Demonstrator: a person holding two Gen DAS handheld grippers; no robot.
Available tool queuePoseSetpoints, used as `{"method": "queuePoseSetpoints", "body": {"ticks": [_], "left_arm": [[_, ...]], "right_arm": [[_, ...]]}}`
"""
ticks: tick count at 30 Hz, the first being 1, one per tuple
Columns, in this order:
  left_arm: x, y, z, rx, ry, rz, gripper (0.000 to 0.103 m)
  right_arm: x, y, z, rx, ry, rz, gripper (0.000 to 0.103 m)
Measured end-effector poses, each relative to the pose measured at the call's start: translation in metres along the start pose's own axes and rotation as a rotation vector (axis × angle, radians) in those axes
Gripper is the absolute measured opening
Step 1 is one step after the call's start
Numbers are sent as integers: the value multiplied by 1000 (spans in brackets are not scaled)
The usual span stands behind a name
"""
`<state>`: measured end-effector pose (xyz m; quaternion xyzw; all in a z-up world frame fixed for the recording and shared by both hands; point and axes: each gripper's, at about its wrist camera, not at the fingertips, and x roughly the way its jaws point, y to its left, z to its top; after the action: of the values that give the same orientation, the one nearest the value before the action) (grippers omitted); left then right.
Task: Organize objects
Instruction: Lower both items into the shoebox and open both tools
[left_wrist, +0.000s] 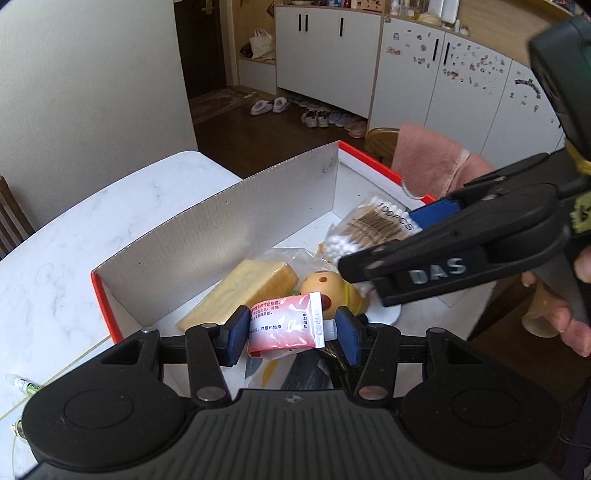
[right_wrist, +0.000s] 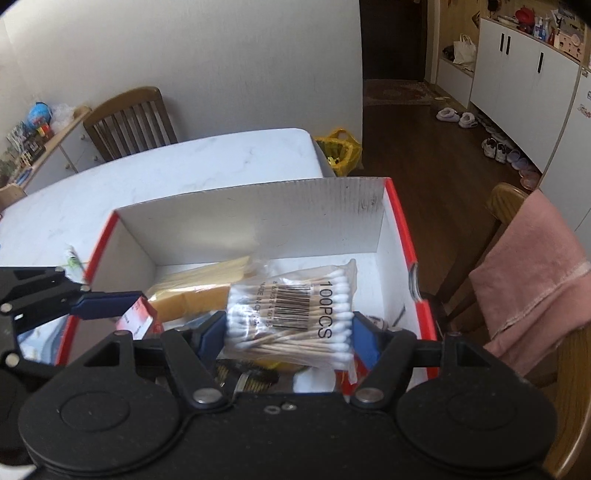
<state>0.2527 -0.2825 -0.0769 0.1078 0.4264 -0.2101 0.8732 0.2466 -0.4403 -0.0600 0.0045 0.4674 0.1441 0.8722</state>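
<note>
Left gripper (left_wrist: 291, 332): clamped on pink ointment tube (left_wrist: 284, 325), soft, light; hold mid-body. Right gripper (right_wrist: 288, 332): clamped across cotton-swab bag (right_wrist: 291, 314), light, slippery film, squashy. Both held over red-edged box (right_wrist: 402, 229), above sponge (left_wrist: 240, 291) and yellow toy (left_wrist: 325, 284).

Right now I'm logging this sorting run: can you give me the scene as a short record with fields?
left gripper: jaws shut on pink ointment tube, over the box
right gripper: jaws shut on cotton swab pack, over the box
container: red-edged cardboard box on white table
already inside: yellow sponge
</note>
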Motion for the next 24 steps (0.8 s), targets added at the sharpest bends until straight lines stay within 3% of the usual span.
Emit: {"method": "queuePoseSetpoints", "body": {"ticks": [9,24], "left_arm": [[20,-1,0,16,39,19,50],[39,0,-8,9,99,-3,50]], "right_arm": [[31,4,9,-29,30,-26,72],[29,-5,3,-30,30,-12,72]]}}
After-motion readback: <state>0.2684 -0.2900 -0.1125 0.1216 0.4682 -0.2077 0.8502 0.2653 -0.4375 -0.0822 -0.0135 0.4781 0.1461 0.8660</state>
